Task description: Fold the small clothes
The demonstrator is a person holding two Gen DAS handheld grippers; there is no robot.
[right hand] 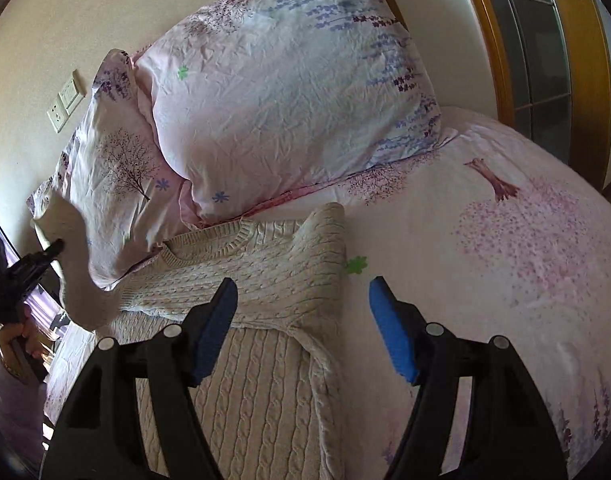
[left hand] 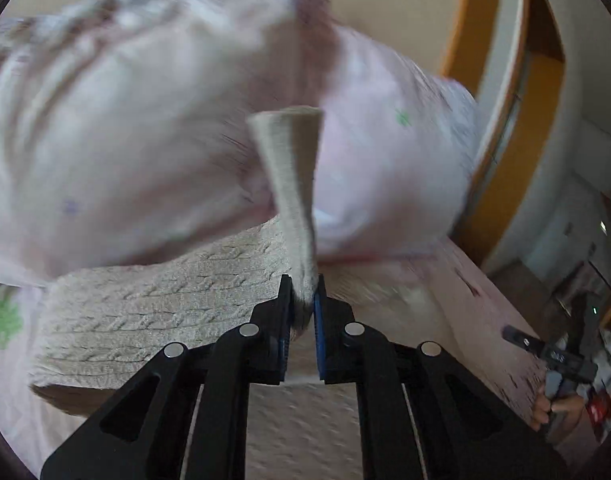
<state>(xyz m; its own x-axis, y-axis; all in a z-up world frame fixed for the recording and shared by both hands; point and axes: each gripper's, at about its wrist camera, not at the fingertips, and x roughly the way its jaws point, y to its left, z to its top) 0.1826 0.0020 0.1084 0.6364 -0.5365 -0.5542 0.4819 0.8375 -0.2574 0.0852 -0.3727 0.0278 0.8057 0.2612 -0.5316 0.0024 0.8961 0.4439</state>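
**A:** What are the tongs doing?

**B:** The left gripper (left hand: 303, 280) is clenched on a sleeve (left hand: 289, 168) of the cream cable-knit sweater (right hand: 249, 280). Its fingers are nearly together, and the cloth is pinched between the blue pads (left hand: 318, 320). The sleeve rises from the jaws in a narrow strip, lifted off the bed. The right gripper (right hand: 303, 300) is spread wide and holds nothing; it hovers above the sweater's body, and whether it touches the knit cannot be told.

**A:** Where is the sweater?

**B:** It lies flat on the pink floral bedsheet (right hand: 505, 240), neckline toward the pillows (right hand: 285, 92), touching their lower edge. In the right wrist view the sleeve on the right side is already laid across the chest. The other sleeve hangs from the left gripper at the left edge of that view.

**A:** Why is it held that way?

**B:** Probably so the raised sleeve can be carried inward over the body, matching the first. The empty gripper seems placed to steady or smooth the knit. The left wrist view is blurred, which suggests motion.
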